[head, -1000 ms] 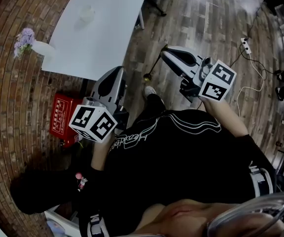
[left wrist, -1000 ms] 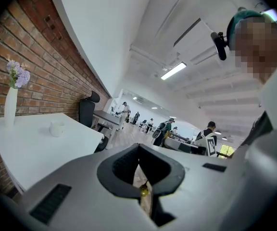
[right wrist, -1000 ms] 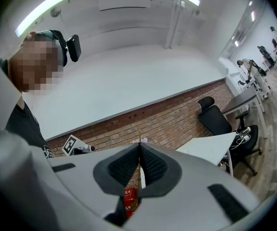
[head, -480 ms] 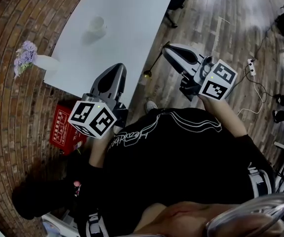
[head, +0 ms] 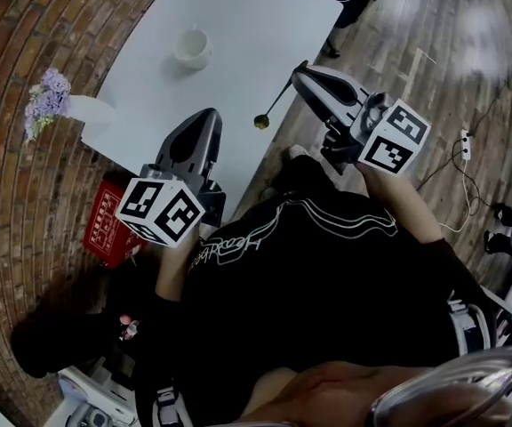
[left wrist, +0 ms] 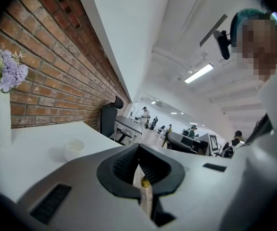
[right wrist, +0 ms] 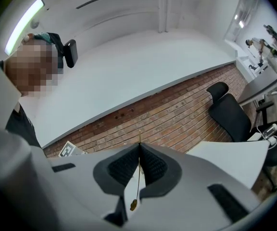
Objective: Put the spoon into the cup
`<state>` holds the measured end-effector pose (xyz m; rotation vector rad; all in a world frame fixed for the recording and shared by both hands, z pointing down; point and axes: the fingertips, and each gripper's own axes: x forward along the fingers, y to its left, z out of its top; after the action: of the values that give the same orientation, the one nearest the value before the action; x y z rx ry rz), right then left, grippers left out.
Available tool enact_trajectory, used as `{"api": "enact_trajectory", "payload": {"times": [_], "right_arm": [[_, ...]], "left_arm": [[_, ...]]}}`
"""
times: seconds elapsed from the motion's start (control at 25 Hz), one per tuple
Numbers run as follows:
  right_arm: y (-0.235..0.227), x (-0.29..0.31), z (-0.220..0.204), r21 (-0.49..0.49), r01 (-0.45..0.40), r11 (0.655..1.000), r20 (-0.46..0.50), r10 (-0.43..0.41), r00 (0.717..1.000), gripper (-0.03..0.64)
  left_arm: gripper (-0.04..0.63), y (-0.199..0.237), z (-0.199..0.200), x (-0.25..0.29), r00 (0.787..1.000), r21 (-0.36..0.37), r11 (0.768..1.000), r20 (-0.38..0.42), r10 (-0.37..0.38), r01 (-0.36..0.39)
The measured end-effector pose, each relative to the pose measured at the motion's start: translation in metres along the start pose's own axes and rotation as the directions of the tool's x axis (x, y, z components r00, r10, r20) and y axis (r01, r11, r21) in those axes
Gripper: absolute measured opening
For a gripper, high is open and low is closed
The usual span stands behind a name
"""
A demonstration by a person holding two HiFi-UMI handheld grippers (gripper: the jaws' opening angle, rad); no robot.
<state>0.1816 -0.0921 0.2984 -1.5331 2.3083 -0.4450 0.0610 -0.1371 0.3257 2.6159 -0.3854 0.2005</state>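
OK, right gripper [head: 299,71] is pressed together on the tip of a thin gold-coloured metal spoon [head: 280,97]. In the right gripper view the black pads [right wrist: 150,165] meet on the handle, and the spoon hangs down from the pinch with its small bowl at the low end

Spoon is held in the air above the white rectangular table [head: 238,25], near the table's right edge, with the bowl end pointing left and near. It touches nothing but the right gripper's jaws

Left gripper [head: 212,114] has its jaws together at the tips with nothing pinched. In the left gripper view the spoon bowl shows only through the slit below the tips, beyond them. The gripper hangs over the near edge of the table, left of the spoon bowl and apart from it

Small white round cup [head: 191,47] stands upright on the table, far and left of the spoon and well apart from both grippers. Its inside shows plain white

White narrow vase [head: 83,109] sits at the near left corner of the table and holds pale purple flowers [head: 47,92]. Red box [head: 109,221] lies on the brick floor near the left gripper
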Motion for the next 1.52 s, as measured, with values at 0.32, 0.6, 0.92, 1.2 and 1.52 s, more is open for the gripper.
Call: {"api": "enact_trajectory", "payload": {"times": [0.32,0.6,0.92,1.2,1.52], "right_arm": [[-0.058,0.071,0.013,0.028,-0.155,0.987,-0.08,0.157,0.984,0.0],[-0.101,0.136,0.017,0.075,-0.247,0.966,-0.146,0.256,0.956,-0.002],[-0.123,0.2,0.005,0.061,-0.347,0.936,-0.198,0.352,0.915,0.0],[-0.136,0.242,-0.014,0.045,-0.396,0.917,-0.224,0.395,0.891,0.0],[-0.151,0.279,-0.047,0.016,-0.433,0.901,-0.243,0.424,0.872,0.0]], "left_arm": [[0.003,0.056,0.029,0.03,0.981,-0.05,0.983,0.077,0.18,-0.177],[0.003,0.108,0.039,0.052,0.939,-0.139,0.941,0.115,0.324,-0.308],[0.003,0.157,0.03,0.062,0.88,-0.249,0.876,0.137,0.454,-0.413],[0.003,0.178,0.014,0.058,0.831,-0.312,0.818,0.13,0.541,-0.483],[0.003,0.203,-0.002,0.045,0.782,-0.366,0.759,0.12,0.612,-0.538]]}}
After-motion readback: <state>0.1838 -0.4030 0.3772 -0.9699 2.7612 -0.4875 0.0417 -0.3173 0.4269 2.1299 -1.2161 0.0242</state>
